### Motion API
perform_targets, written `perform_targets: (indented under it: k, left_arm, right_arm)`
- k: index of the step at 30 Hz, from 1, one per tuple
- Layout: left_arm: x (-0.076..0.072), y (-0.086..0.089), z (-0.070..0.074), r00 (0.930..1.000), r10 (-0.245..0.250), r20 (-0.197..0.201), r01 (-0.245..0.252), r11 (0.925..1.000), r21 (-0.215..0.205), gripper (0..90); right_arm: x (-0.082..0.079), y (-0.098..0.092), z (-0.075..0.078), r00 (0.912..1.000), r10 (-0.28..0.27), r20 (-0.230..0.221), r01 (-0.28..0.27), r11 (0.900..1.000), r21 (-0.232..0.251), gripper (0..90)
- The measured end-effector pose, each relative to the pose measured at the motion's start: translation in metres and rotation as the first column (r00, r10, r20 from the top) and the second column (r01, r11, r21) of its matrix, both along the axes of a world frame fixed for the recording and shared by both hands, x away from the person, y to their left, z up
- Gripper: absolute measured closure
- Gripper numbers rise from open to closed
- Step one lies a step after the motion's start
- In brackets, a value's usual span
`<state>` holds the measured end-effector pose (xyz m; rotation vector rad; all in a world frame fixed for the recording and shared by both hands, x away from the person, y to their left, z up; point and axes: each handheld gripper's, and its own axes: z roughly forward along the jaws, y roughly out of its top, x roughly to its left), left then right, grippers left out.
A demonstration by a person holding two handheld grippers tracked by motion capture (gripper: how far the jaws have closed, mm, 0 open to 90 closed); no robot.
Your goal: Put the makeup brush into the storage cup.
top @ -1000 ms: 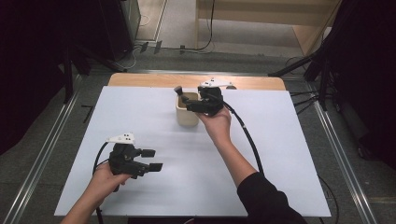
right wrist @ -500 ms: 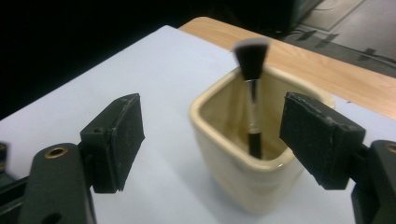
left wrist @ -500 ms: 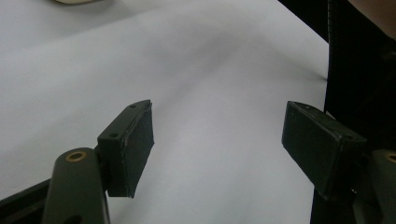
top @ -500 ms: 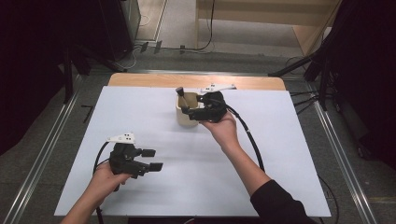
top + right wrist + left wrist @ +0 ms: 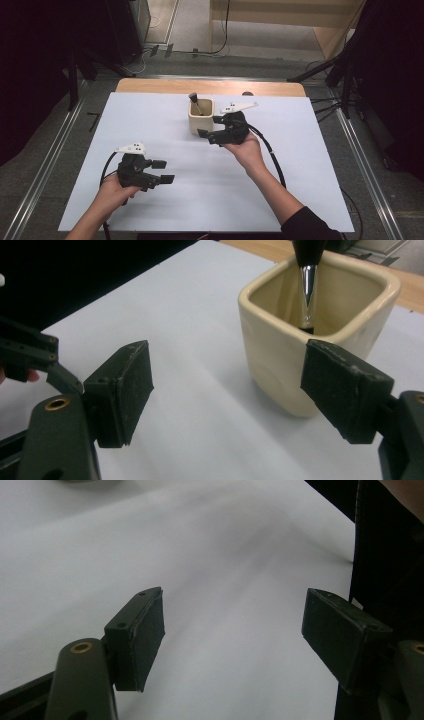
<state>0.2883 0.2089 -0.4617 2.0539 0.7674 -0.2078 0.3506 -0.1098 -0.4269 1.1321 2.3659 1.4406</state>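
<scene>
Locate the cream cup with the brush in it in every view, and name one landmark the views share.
High view: the cream cup stands at upper centre of the white table, just left of the right gripper.
Left gripper view: a dark blur at the top left edge may be the cup; too blurred to tell.
Right gripper view: the cup sits at upper right, partly behind the right-hand jaw, the brush standing inside.
Shared landmark: the white table surface.

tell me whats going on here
A person holds a gripper in each hand over a white table. The right gripper is open beside a cream cup with a brush standing in it, holding nothing. The left gripper hangs open near the front edge, away from the cup.
</scene>
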Motion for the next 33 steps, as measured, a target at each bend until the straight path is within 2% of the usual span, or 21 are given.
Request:
perform_targets:
  k: [9,19,27,29,33]
  left_arm:
    - [0.001,0.000,-0.001,1.0000,-0.002,-0.001,0.002,1.0000,0.006,25.7]
    - [0.001,0.000,-0.001,1.0000,0.000,-0.004,0.000,1.0000,0.008,25.7]
    - [0.001,0.000,-0.002,1.0000,-0.003,-0.002,0.003,0.9999,0.013,25.7]
    - [0.001,0.000,-0.001,1.0000,-0.003,-0.001,0.003,0.9999,0.013,25.7]
    - [0.000,0.000,-0.001,1.0000,-0.006,0.001,0.006,0.9999,0.013,25.7]
  right_arm:
    - [-0.012,-0.003,-0.008,0.9988,0.047,-0.015,-0.047,0.999,-0.006,21.9]
    - [-0.021,-0.009,-0.020,0.9950,0.082,-0.057,-0.083,0.996,-0.013,22.6]
    - [-0.027,-0.013,-0.024,0.9933,0.101,-0.057,-0.100,0.995,0.006,23.2]
    - [-0.030,-0.014,-0.024,0.9917,0.109,-0.069,-0.108,0.994,0.010,23.6]
    - [-0.034,-0.015,-0.024,0.9907,0.121,-0.062,-0.121,0.993,-0.001,23.5]
